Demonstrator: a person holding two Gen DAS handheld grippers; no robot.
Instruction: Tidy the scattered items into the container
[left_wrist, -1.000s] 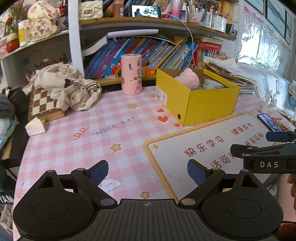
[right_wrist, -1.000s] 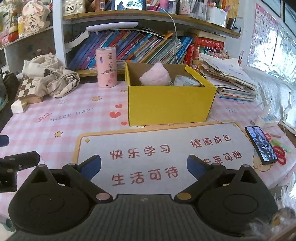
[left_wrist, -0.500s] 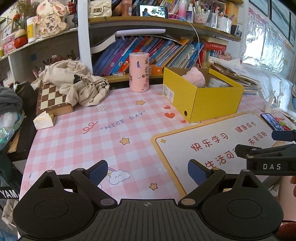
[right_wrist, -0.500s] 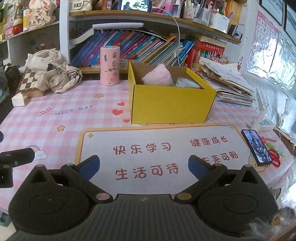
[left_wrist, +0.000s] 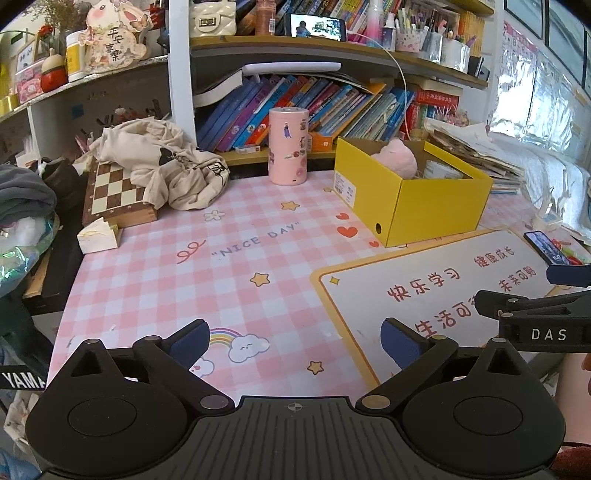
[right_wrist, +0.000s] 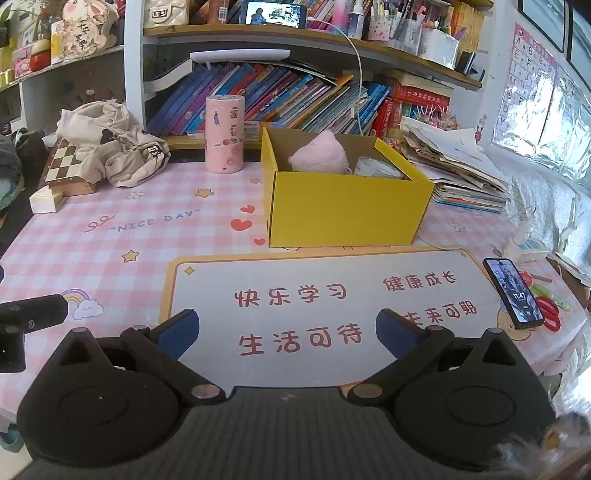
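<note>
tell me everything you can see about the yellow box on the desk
The yellow box is an open-topped cardboard carton, yellow outside and plain brown inside, with no lid in view. It stands upright on the pink checked desk mat, just behind the white writing pad. One end wall carries a white label and a small round hole. Inside lie a fluffy pink thing and a roll of tape. Neither gripper touches it.
</note>
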